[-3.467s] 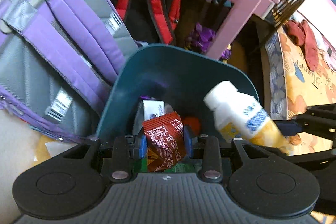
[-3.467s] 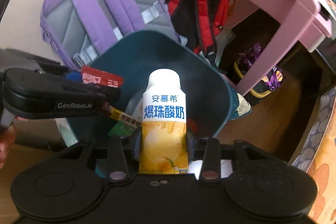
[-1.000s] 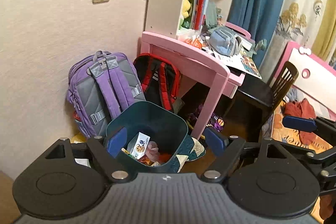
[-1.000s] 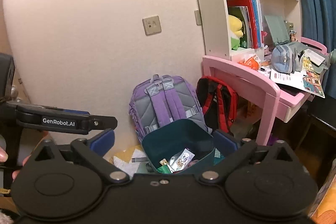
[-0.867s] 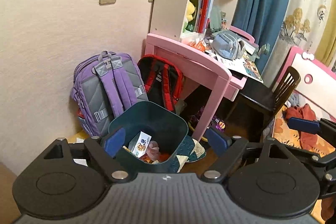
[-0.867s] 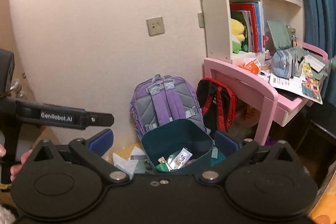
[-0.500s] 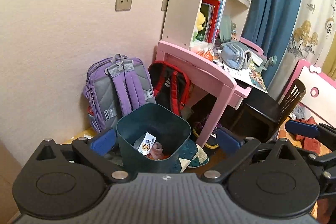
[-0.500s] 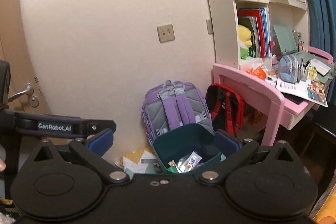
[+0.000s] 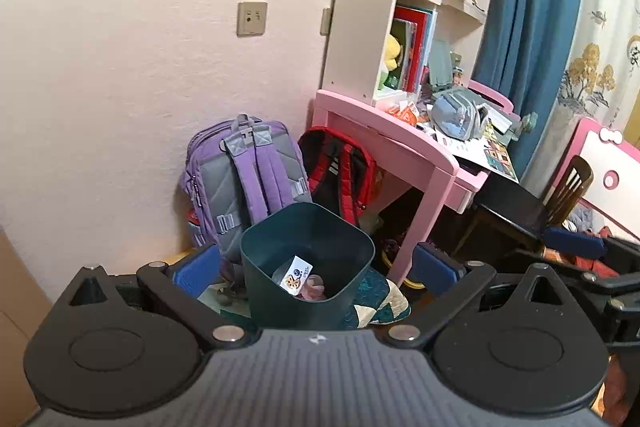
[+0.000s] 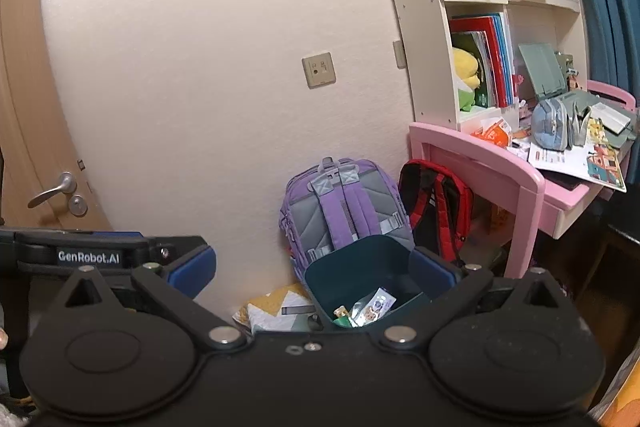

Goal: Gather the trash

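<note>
Hand-held gripper (image 9: 316, 263) on the left stands with its blue pads spread wide and nothing between them. In the left wrist view the dark green bin (image 9: 308, 227) sits on the floor straight ahead and below, framed between the two pads but well apart from them, with wrappers (image 9: 298, 273) lying in its bottom. A purple backpack (image 9: 248, 179) leans on the wall behind it, and a pink worktop (image 9: 384, 143) stands to its right.

In the right wrist view the right hand-held gripper (image 10: 312, 271) is likewise wide apart and empty. The bin (image 10: 360, 267) lies ahead, low and somewhat right of centre, next to the right pad in the picture. The left hand-held gripper (image 10: 120, 251) shows at the left edge. Both look about equally far from the bin; any further trash would likely lie elsewhere, as none shows within reach.
</note>
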Motion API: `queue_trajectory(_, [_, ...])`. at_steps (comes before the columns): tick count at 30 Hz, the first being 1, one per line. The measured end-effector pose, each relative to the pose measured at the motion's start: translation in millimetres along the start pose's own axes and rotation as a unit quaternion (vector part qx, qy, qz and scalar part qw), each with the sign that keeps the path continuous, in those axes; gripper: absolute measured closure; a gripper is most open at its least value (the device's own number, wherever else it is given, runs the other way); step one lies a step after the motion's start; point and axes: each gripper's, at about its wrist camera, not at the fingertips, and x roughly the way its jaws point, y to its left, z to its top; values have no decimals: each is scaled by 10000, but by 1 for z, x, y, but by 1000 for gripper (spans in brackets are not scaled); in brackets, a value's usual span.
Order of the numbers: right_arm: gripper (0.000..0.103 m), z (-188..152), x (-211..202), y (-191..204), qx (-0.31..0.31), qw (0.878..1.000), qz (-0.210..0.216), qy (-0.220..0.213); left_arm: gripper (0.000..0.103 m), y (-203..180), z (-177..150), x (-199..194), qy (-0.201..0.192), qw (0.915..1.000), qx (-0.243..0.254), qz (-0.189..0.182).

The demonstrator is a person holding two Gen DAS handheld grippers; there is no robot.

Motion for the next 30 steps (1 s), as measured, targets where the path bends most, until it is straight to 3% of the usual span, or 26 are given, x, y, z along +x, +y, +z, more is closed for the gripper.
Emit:
queue_trajectory(15, [0, 0, -1, 14, -163, 9993, -323, -12, 0, 7, -1, 0, 75, 9999, -121, 27])
queue_trajectory(30, [0, 0, 10, 22, -265, 9989, -374, 82, 0, 21, -5, -5, 54, 9999, -84, 117])
